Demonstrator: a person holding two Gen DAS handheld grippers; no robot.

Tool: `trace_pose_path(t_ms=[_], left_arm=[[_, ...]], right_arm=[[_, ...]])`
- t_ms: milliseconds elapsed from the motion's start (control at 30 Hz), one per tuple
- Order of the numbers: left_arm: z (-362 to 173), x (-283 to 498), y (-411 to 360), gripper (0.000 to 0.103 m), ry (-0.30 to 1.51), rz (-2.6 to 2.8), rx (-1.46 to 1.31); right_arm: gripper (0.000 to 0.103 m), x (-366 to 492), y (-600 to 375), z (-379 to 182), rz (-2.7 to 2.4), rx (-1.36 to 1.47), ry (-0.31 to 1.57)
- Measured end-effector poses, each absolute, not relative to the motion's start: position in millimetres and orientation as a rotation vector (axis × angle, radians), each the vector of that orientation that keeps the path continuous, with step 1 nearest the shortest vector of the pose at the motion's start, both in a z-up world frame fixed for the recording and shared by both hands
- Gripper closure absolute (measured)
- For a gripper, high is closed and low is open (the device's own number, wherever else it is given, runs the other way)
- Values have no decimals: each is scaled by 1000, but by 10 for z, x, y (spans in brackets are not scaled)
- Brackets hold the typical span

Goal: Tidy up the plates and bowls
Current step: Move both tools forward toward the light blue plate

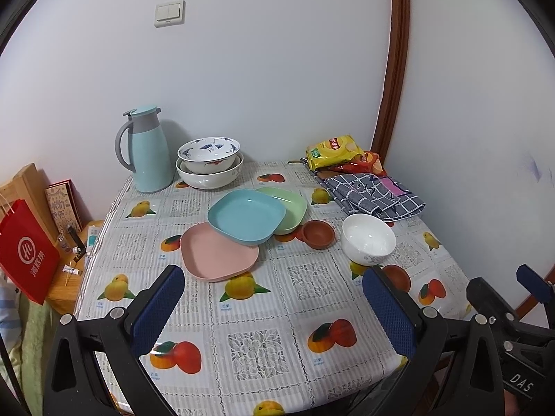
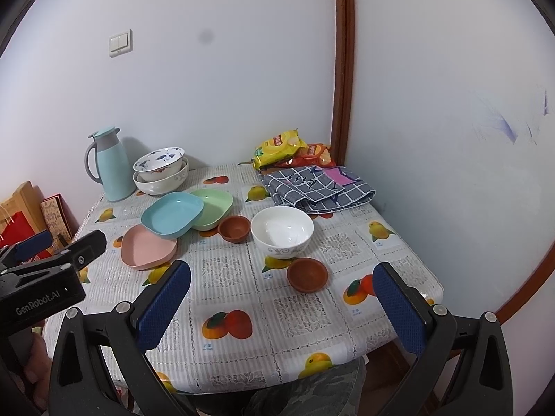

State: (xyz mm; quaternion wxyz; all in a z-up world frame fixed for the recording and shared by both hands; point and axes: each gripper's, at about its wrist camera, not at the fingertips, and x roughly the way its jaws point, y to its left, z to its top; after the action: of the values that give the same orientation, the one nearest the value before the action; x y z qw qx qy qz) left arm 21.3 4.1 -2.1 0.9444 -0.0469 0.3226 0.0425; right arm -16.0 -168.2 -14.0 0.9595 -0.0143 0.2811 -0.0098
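left claw (image 1: 274,306) wide open, empty | right claw (image 2: 282,306) wide open, empty | small brown bowl (image 2: 307,274) at right claw's 12 o'clock, near, nearer right hand | pink plate (image 1: 219,252) at left claw's 11

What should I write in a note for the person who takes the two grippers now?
Left gripper: open, empty, above the near table edge.
Right gripper: open, empty, also at the near edge.
Blue plate lies tilted over the pink plate and green plate.
White bowl stands between two brown dishes.
Two patterned bowls are nested beside the jug.
Done: nothing visible yet.
Left: stack plates, gather bowls.
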Motion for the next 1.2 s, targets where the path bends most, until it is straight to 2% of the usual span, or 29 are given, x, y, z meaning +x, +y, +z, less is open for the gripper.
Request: trace_pose_path(t_ms=[667, 900, 1200], left_arm=[[-67, 798, 274, 0, 705, 65, -108], [-187, 1107, 448, 0, 745, 57, -115], [-496, 1430, 917, 1, 823, 129, -137]], right_arm=[[0, 403, -1494, -143, 21, -10, 615], [0, 743, -1343, -229, 75, -36, 656], [0, 1040, -1100, -316, 135, -68, 614]])
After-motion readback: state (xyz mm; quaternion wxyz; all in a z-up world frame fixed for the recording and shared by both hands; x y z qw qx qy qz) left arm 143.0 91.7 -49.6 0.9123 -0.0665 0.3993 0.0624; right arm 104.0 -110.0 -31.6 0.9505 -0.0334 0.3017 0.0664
